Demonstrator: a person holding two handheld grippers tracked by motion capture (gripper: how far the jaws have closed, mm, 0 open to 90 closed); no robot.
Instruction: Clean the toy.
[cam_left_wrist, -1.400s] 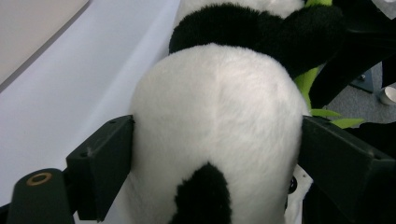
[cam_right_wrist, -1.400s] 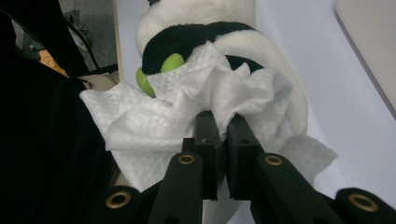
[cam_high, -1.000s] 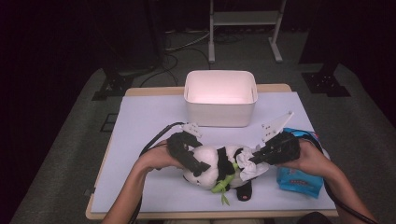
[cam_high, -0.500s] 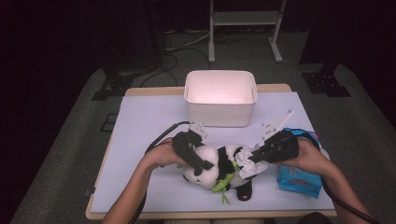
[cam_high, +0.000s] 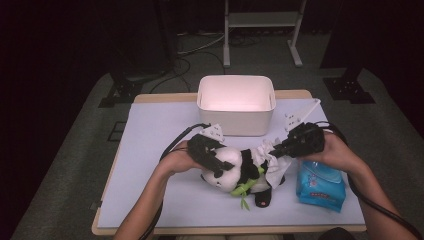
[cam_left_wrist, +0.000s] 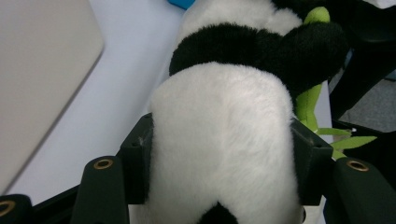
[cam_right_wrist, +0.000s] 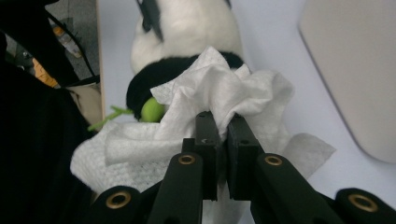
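Left tool (cam_left_wrist: 219, 154) closing onto fluffy plush panda (cam_left_wrist: 224, 140), right tool (cam_right_wrist: 223, 126) pinching crumpled white wipe (cam_right_wrist: 219, 93)

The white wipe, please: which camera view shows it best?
The right gripper view: the white wipe bunches up close between the right gripper jaws, against the plush panda. The high view shows it small beside the panda; the left gripper view gives just a white scrap.
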